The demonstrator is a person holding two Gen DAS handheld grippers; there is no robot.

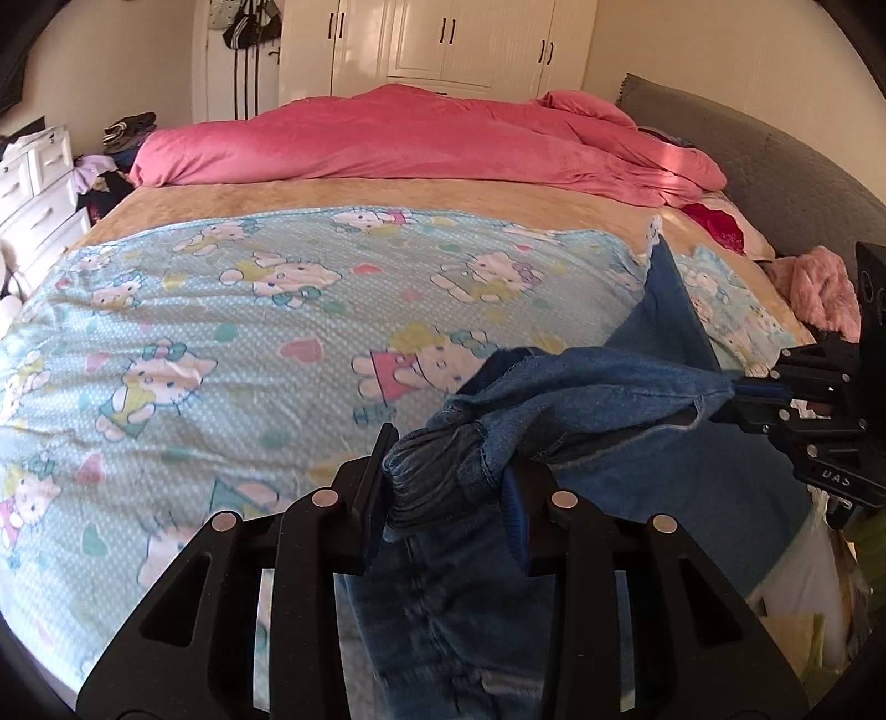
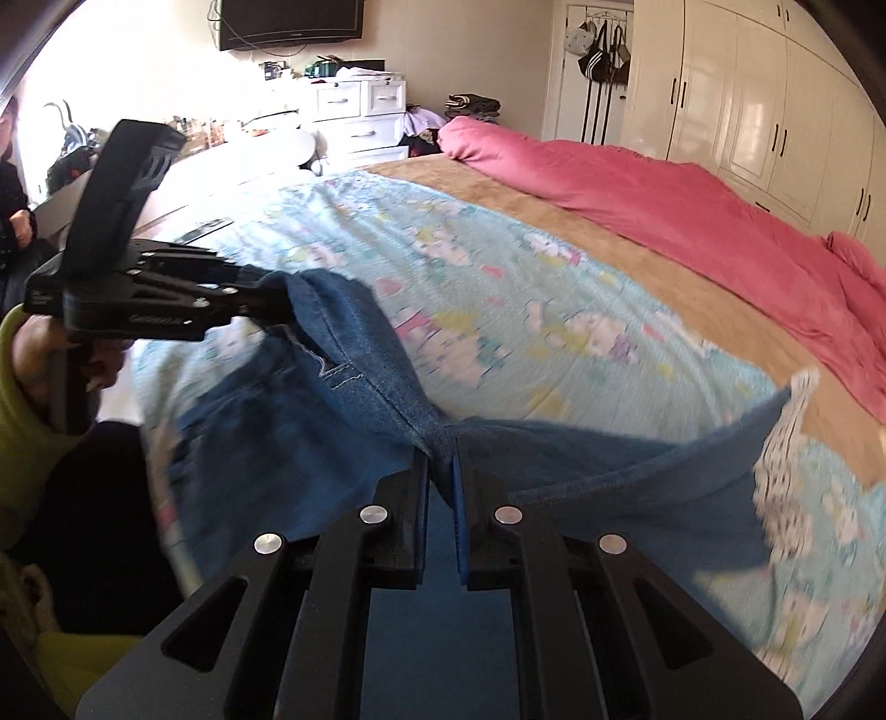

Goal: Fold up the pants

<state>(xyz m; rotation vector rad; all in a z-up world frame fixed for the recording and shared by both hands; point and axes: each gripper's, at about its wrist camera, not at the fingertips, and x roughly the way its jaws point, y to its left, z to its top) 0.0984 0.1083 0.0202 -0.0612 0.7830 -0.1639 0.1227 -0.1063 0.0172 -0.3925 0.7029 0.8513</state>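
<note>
A pair of blue denim pants [image 1: 581,382] hangs stretched between my two grippers above the bed. In the left wrist view, my left gripper [image 1: 448,471] is shut on a thick bunched fold of the denim, and my right gripper [image 1: 731,393] pinches another edge at the right. The right wrist view shows my right gripper [image 2: 441,465] shut tight on a gathered seam of the pants [image 2: 343,354]. There my left gripper [image 2: 277,302] grips the cloth at the left, held by a hand in a yellow-green sleeve [image 2: 33,354]. One leg trails onto the sheet.
The bed carries a light-blue cartoon-cat sheet [image 1: 221,310], a tan blanket [image 1: 387,194] and a heaped pink duvet [image 1: 415,138] at the far side. A grey headboard [image 1: 775,166] is at the right, white drawers [image 1: 33,183] at the left, and a wardrobe [image 1: 443,39] behind.
</note>
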